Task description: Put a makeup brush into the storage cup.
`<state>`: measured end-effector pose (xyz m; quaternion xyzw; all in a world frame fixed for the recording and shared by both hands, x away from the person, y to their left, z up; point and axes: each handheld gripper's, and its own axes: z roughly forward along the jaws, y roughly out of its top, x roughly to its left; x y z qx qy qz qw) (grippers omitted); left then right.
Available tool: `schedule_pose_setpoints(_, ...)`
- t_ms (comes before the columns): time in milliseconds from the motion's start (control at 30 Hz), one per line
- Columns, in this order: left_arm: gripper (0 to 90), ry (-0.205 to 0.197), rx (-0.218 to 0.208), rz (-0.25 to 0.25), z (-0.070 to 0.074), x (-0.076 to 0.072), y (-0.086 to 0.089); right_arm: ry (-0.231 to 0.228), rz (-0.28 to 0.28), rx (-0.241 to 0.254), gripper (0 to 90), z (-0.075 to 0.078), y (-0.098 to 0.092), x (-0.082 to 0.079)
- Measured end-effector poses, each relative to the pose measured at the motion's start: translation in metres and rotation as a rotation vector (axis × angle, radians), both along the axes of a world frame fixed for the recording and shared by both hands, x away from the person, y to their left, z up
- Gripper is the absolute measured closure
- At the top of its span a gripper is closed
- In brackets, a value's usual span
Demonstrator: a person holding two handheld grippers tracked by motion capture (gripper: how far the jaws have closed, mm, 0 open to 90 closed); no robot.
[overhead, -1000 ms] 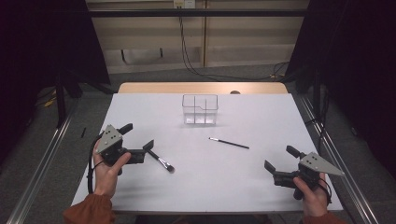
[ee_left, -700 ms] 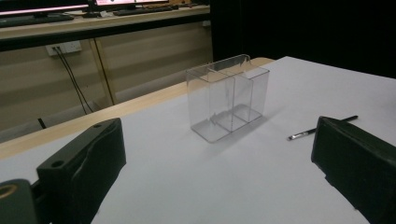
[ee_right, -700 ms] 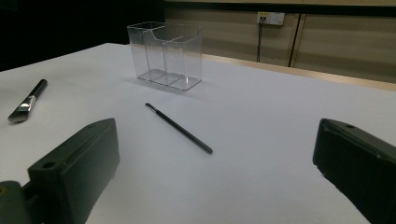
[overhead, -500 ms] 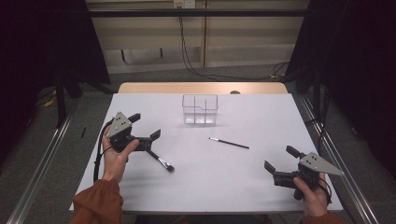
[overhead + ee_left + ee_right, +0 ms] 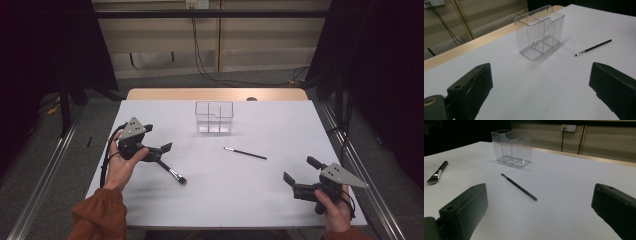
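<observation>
Left gripper (image 5: 159,148): held in the person's left hand (image 5: 121,162) above the left part of the white table (image 5: 280,125), jaws spread wide with nothing between them; in the left gripper view both black jaws stand well apart and face the clear organiser. Flat brush (image 5: 171,171): black handle, metal ferrule, bristle end toward the person; lies on the table just beneath and beside the left gripper, whether touching it cannot be told. Right gripper (image 5: 298,175): held in the right hand (image 5: 334,210) near the table's front right corner, jaws likewise wide apart and empty. Thin brush (image 5: 245,153): slender black stick with a pale tip, lies flat near the table's middle, between the two grippers and well apart from both. Clear organiser (image 5: 214,117): transparent box with inner dividers, upright, empty, toward the far edge of the table, near the thin brush but not touching it.
</observation>
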<state>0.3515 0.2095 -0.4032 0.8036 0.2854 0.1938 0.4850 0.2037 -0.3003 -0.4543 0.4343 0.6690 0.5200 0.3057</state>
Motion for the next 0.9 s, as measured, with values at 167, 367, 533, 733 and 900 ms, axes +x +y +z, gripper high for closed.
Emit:
schedule_pose_setpoints(167,4.9,0.080,0.125,-0.008,-0.003,0.004,0.000,0.009,0.001,0.004,0.0,0.000,0.002,0.000)
schedule_pose_setpoints(367,5.2,0.142,0.209,-0.041,0.000,0.008,-0.004,0.011,0.008,0.001,0.0,0.000,0.002,0.000)
schedule_pose_setpoints(533,6.0,0.184,0.263,-0.065,0.005,0.011,-0.003,0.009,0.014,-0.006,0.0,-0.001,0.001,0.000)
schedule_pose_setpoints(733,5.5,0.211,0.359,-0.118,0.004,0.014,-0.003,0.013,0.006,0.003,0.0,-0.001,0.002,0.000)
schedule_pose_setpoints(900,5.2,0.251,0.412,-0.171,0.000,0.017,-0.007,0.017,0.008,0.004,0.0,-0.001,0.003,0.000)
